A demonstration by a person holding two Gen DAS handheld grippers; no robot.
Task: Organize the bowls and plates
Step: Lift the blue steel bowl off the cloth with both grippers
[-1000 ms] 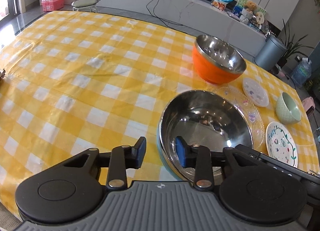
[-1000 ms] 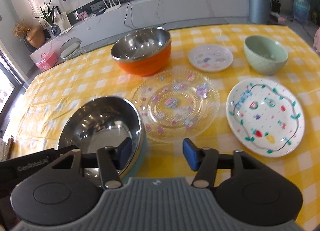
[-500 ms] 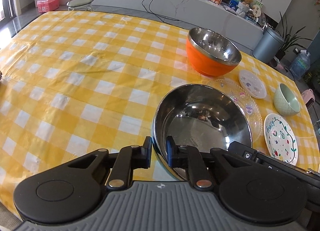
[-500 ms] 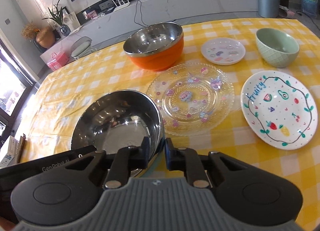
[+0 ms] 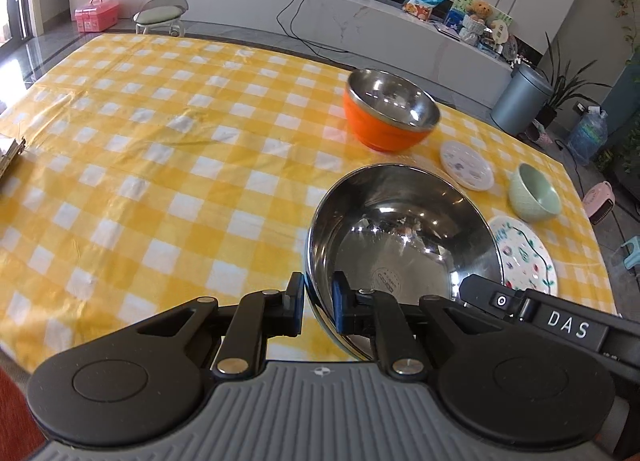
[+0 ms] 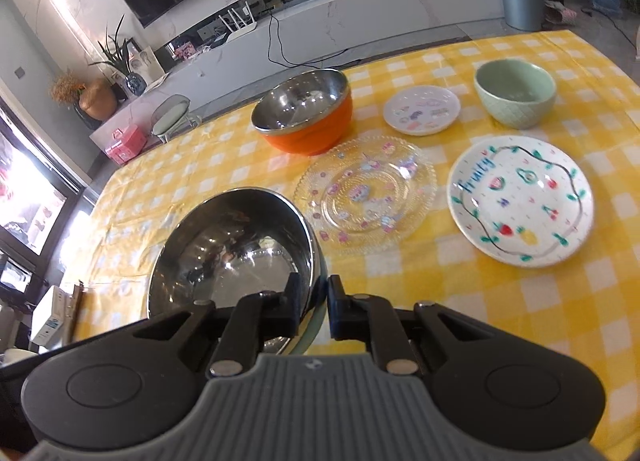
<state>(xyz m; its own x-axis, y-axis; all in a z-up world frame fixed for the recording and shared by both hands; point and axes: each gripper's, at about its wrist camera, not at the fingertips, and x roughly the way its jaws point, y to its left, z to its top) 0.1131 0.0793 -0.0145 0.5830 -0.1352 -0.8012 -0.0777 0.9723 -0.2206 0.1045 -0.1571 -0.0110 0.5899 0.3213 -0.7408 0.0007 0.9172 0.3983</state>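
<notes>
Left wrist view: the left gripper pinches the near rim of the large steel bowl, one finger outside the wall and one inside. Right wrist view shows the right gripper clamped on the same bowl's rim at its other side, so both hold it, tilted above the yellow checked tablecloth. Beyond it stands the orange bowl with a steel lining, just beside the clear glass plate. To the right lie the fruit-painted plate, the small white plate and the green bowl, each apart from the others.
</notes>
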